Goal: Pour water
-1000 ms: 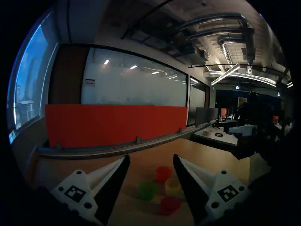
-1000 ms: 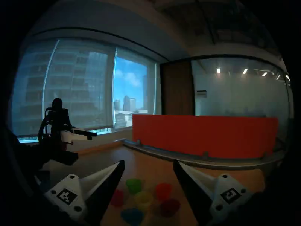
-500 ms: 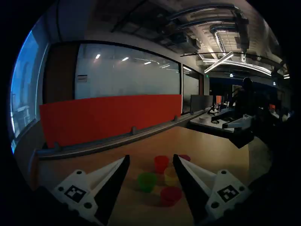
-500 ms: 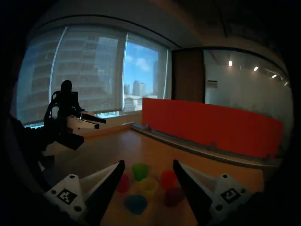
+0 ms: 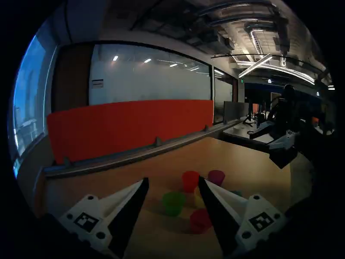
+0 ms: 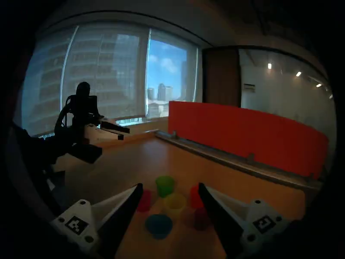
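Left claw (image 5: 172, 179) and right claw (image 6: 170, 185) held apart, empty, above wooden desk (image 6: 129, 164). Small coloured plastic cups (image 6: 174, 202) clustered tightly ahead. Neighbours likely toppled if one is gripped carelessly.

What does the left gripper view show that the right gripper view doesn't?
Left gripper view: ceiling pipes, a light strip, office desks, and the right claw farther off, open. Right gripper view: a bright window onto city towers, and the left claw farther off, open. Both: the wooden table, the orange partition, a green cup and a red cup.
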`<move>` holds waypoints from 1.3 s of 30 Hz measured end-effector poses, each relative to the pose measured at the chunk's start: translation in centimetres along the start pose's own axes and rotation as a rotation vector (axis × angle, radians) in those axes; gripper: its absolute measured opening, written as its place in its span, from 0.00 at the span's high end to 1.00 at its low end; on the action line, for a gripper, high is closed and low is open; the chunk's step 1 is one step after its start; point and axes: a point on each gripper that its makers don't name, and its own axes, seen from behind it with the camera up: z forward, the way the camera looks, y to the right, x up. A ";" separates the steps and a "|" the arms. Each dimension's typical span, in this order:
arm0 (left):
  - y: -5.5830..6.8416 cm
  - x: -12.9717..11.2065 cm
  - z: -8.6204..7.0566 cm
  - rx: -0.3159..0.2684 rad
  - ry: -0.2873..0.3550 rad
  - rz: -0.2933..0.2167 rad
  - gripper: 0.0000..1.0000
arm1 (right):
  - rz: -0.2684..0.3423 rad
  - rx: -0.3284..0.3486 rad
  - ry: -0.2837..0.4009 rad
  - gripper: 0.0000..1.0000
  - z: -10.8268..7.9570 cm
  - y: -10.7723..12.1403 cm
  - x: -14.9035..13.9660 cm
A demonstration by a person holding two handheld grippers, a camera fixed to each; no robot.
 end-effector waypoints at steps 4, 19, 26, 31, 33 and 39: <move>0.0 -1.4 0.7 -0.006 -0.027 -0.004 0.16 | 0.001 0.005 -0.030 0.01 0.6 0.0 -1.5; -0.1 -5.6 2.6 -0.027 -0.095 -0.001 0.15 | -0.002 0.020 -0.113 0.01 2.0 -0.4 -6.4; -0.3 -7.3 3.4 -0.027 -0.127 -0.001 0.15 | -0.005 0.023 -0.148 0.01 2.7 -0.6 -8.4; -0.4 -8.2 4.1 -0.024 -0.144 0.003 0.15 | -0.010 0.030 -0.170 0.00 3.1 -1.0 -9.7; -0.4 -8.6 4.3 -0.024 -0.152 0.004 0.15 | -0.012 0.035 -0.178 0.01 3.3 -1.2 -10.2; -0.4 -9.8 5.1 -0.026 -0.176 0.005 0.15 | -0.018 0.036 -0.205 0.01 3.8 -1.3 -11.8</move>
